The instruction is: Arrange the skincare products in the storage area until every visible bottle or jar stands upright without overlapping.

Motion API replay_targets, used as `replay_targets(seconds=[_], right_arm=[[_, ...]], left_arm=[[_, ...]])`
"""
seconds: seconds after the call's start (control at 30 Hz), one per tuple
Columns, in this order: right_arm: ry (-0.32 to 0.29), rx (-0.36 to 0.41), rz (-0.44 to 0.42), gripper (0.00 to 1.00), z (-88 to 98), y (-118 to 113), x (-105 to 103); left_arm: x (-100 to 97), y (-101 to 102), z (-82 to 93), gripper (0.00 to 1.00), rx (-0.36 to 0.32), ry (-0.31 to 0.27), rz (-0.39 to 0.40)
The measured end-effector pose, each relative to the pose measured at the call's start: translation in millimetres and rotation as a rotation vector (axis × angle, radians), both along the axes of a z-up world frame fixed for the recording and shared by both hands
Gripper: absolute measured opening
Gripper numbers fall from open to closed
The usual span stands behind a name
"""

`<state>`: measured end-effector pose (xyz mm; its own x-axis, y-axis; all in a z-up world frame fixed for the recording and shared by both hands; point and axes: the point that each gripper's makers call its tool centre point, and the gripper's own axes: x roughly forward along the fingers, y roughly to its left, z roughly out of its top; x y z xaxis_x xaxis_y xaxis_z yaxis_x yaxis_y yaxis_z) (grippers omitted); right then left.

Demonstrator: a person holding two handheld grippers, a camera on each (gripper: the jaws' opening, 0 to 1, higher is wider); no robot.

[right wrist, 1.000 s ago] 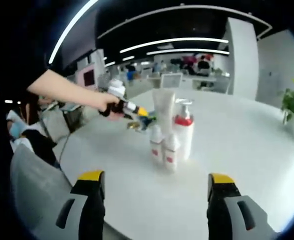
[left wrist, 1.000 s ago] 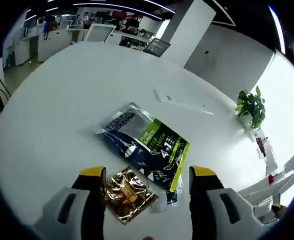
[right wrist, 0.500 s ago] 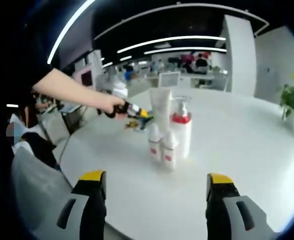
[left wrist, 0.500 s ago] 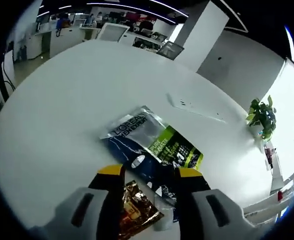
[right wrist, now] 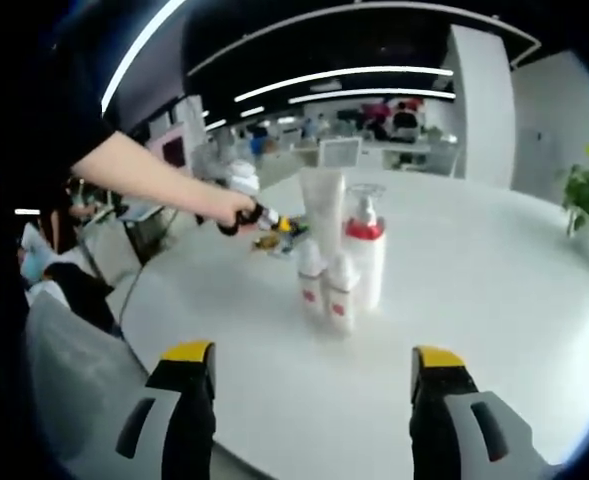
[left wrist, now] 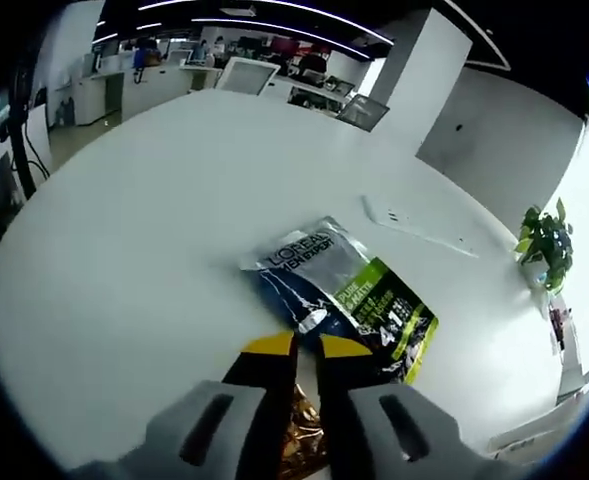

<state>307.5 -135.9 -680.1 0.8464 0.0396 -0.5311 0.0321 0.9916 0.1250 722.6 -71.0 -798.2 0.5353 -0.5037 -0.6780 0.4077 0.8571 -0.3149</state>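
Setting: open office with ceiling light strips, white pillar, monitors on distant desks; a large round white desk (left wrist: 124, 250) carries everything.

Item 1, dark blue and green pouch (left wrist: 349, 300): lies flat on the desk in the left gripper view, printed side up, just ahead of my left fingers.

Item 2, gold foil sachet (left wrist: 299, 445): flat on the desk, near edge of the pouch beside it. It sits between and under my left fingers; much of it is hidden by them.

Item 3, my left gripper (left wrist: 296, 348): yellow-tipped fingers drawn almost together, a narrow gap between the tips, over the gold sachet. Whether they pinch it I cannot tell.

Item 4, cluster of skincare products, right gripper view, middle of the desk, all upright and close together:
- tall white tube (right wrist: 323, 212), standing on its cap, at the back;
- pump bottle (right wrist: 365, 262), white with red collar, beside the tube;
- two small white bottles (right wrist: 325, 292) with red labels, in front, side by side.

Item 5, my right gripper (right wrist: 301, 357): fingers spread wide, holding nothing, low over the desk and well apart from the cluster.

Item 6, my left hand (right wrist: 236, 212), right gripper view: reaches in from the left, holding its gripper just beside the cluster.

Item 7, potted plant (left wrist: 546, 240): at the desk's far edge.
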Motion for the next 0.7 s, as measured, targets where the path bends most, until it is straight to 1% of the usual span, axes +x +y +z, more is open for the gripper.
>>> replay_targets(seconds=[0.07, 0.1, 0.13, 0.33, 0.5, 0.57, 0.6, 0.7], right_arm=[[0.006, -0.001, 0.001, 0.8, -1.0, 0, 0], [0.006, -0.001, 0.001, 0.8, -1.1, 0, 0], [0.006, -0.001, 0.001, 0.8, -1.0, 0, 0], [0.007, 0.001, 0.0, 0.79, -1.2, 0, 0], [0.009, 0.005, 0.008, 0.79, -1.6, 1, 0], [0.01, 0.007, 0.011, 0.8, -1.8, 2, 0], [0.01, 0.009, 0.012, 0.8, -1.9, 2, 0], [0.011, 0.016, 0.022, 0.8, -1.9, 5, 0]], left_arm=[[0.8, -1, 0.6, 0.07, -0.01, 0.004, 0.007], [0.5, -4, 0.7, 0.06, -0.026, 0.017, 0.007], [0.2, -3, 0.9, 0.06, -0.026, 0.022, 0.011], [-9.3, -5, 6.4, 0.05, -0.074, 0.056, 0.018], [-10.7, -8, 16.9, 0.05, -0.134, 0.074, 0.04], [-11.5, -10, 23.7, 0.05, -0.159, 0.073, 0.036], [-9.9, -12, 22.3, 0.05, -0.186, 0.078, 0.026], [-13.9, -13, 33.7, 0.05, -0.204, 0.066, 0.018]])
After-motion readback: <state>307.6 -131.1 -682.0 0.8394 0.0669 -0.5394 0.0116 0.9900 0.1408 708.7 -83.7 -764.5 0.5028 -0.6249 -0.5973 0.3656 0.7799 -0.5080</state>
